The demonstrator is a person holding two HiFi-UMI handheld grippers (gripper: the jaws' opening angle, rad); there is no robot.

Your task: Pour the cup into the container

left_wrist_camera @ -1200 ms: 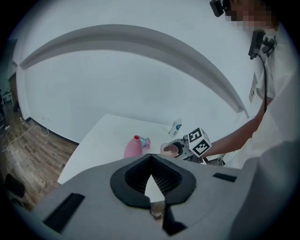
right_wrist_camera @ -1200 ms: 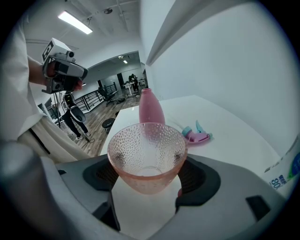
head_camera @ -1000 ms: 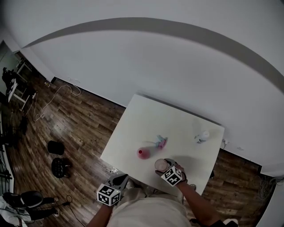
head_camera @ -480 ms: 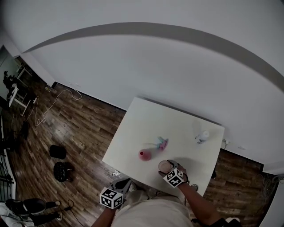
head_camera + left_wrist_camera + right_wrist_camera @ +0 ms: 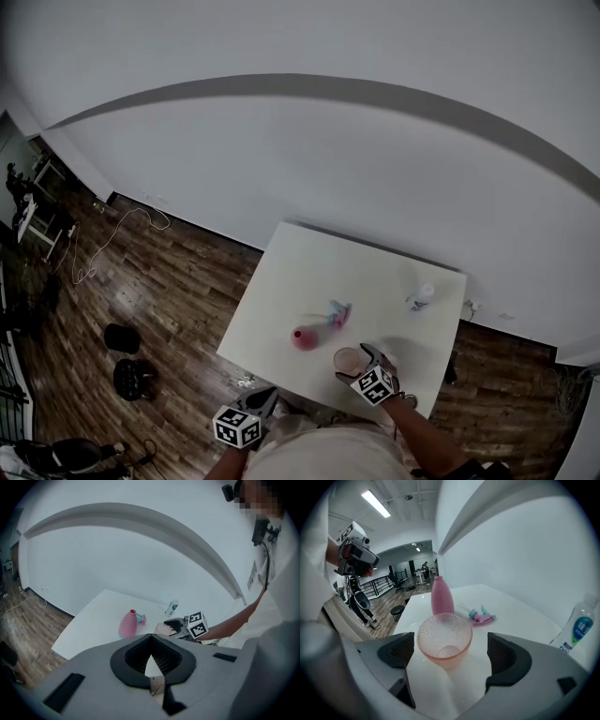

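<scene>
Grasp step: my right gripper wide open astride cup on counter, nothing clamped; pink bottle just behind cup. Left gripper closed, empty, away from cup. Next, I judge: close, lift, tip into bottle

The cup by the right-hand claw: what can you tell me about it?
The cup is a small tumbler, pale pink and see-through, with a dimpled wall that widens toward the rim. It stands upright on the white table, mouth up; whether it holds anything I cannot tell. The right gripper has its jaws apart on either side, neither touching it.
</scene>
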